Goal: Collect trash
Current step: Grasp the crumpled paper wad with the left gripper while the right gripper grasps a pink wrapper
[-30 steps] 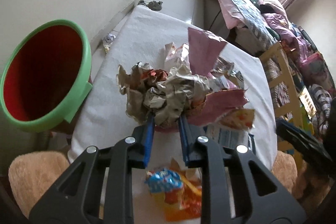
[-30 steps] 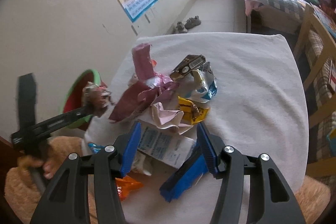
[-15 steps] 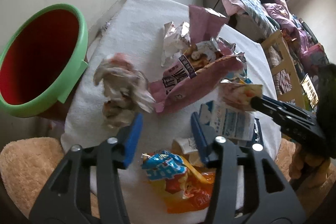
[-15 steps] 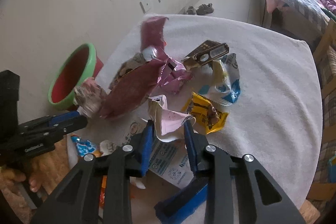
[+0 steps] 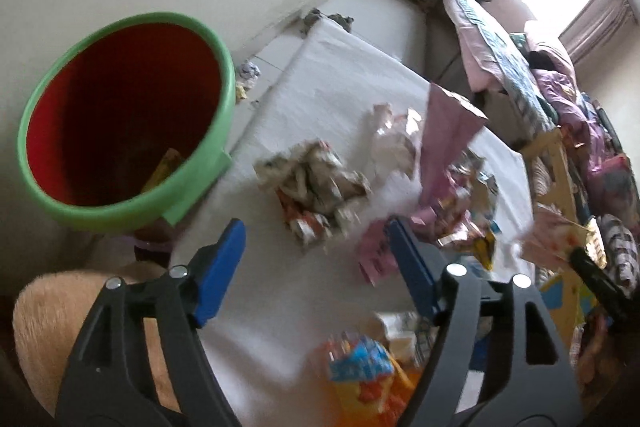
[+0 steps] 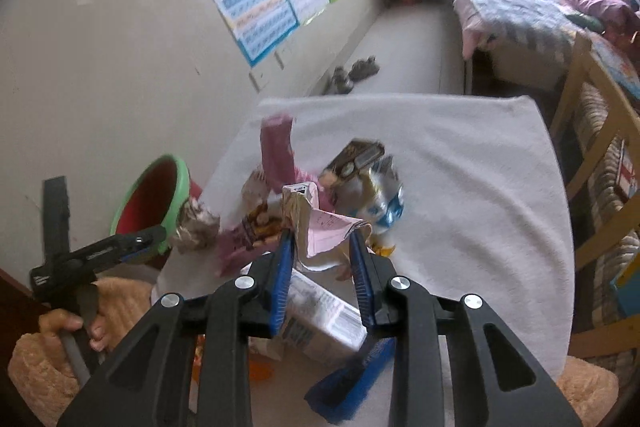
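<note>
A red bin with a green rim [image 5: 120,123] stands left of the white-clothed table [image 5: 340,75]. My left gripper [image 5: 316,247] is open and empty, just behind a crumpled grey-brown wrapper wad [image 5: 316,183] lying on the cloth near the bin. My right gripper [image 6: 324,247] is shut on a pink-and-white crumpled paper wrapper [image 6: 320,227], held above the table. That wrapper also shows in the left wrist view [image 5: 548,239]. The wad [image 6: 196,227] and the bin [image 6: 152,199] show at left in the right wrist view.
A tall pink bag [image 5: 448,131], a white wrapper [image 5: 392,139], a blue-orange snack bag [image 5: 360,363], a brown packet [image 6: 356,159], a blue-white pouch [image 6: 384,199], a white carton [image 6: 320,315] and a blue box [image 6: 352,379] lie on the table. A wooden chair [image 6: 592,131] and bed [image 6: 520,3] stand right.
My left gripper opened and let go of the crumpled wad, which now lies on the cloth, then swung toward the bin. My right gripper shut on the pink-white wrapper and lifted it.
</note>
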A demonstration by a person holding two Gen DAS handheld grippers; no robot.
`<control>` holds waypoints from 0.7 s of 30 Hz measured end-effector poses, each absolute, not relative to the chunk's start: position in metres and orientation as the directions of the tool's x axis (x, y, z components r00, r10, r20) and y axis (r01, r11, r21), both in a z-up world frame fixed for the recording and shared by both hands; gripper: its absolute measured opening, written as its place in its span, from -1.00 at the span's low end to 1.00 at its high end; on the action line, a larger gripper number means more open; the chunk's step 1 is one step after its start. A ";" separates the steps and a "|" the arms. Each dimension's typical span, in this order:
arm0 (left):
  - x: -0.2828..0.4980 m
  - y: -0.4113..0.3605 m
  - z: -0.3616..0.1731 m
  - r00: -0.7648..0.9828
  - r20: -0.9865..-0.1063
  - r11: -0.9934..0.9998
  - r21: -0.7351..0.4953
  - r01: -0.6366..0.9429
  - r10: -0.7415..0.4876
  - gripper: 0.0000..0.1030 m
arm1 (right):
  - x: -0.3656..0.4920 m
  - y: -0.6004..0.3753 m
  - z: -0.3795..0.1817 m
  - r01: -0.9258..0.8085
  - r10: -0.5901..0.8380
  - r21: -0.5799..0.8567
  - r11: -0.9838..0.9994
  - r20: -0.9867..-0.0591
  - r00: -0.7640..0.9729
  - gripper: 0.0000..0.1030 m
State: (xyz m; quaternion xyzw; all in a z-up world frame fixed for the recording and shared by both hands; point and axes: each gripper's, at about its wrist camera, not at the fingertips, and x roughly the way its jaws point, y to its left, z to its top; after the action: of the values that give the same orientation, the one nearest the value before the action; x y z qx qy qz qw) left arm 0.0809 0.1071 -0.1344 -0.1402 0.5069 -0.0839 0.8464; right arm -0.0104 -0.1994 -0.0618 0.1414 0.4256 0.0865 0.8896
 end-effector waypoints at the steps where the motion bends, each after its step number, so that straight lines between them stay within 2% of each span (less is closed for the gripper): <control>1: 0.086 0.105 -0.138 0.461 -0.842 0.949 -0.314 0.004 -0.281 0.44 | -0.011 -0.200 -0.060 -0.033 0.275 0.328 0.944 -0.729 0.627 -0.46; 10: 0.122 0.088 -0.175 0.370 -0.886 0.952 -0.305 -0.012 -0.280 0.44 | -0.022 -0.204 -0.048 -0.019 0.263 0.330 0.944 -0.715 0.648 -0.45; 11: 0.123 0.086 -0.177 0.361 -0.889 0.953 -0.304 -0.007 -0.282 0.37 | -0.023 -0.204 -0.047 -0.017 0.262 0.330 0.944 -0.713 0.651 -0.45; 14: 0.121 0.082 -0.180 0.347 -0.890 0.949 -0.314 0.005 -0.296 -0.09 | -0.025 -0.205 -0.046 -0.016 0.262 0.333 0.943 -0.710 0.653 -0.45; 15: 0.119 0.081 -0.178 0.353 -0.887 0.949 -0.314 0.012 -0.298 -0.16 | -0.025 -0.205 -0.046 -0.017 0.263 0.334 0.942 -0.709 0.655 -0.45; 21: 0.103 0.082 -0.155 0.409 -0.864 0.952 -0.305 0.040 -0.294 -0.25 | -0.028 -0.200 -0.038 -0.029 0.270 0.340 0.940 -0.691 0.671 -0.45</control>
State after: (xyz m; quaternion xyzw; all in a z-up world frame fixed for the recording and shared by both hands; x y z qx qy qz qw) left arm 0.1028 0.0823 -0.1554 -0.1187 0.5343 -0.1005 0.8309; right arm -0.0278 -0.2001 -0.0379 0.1519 0.3970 0.0830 0.9013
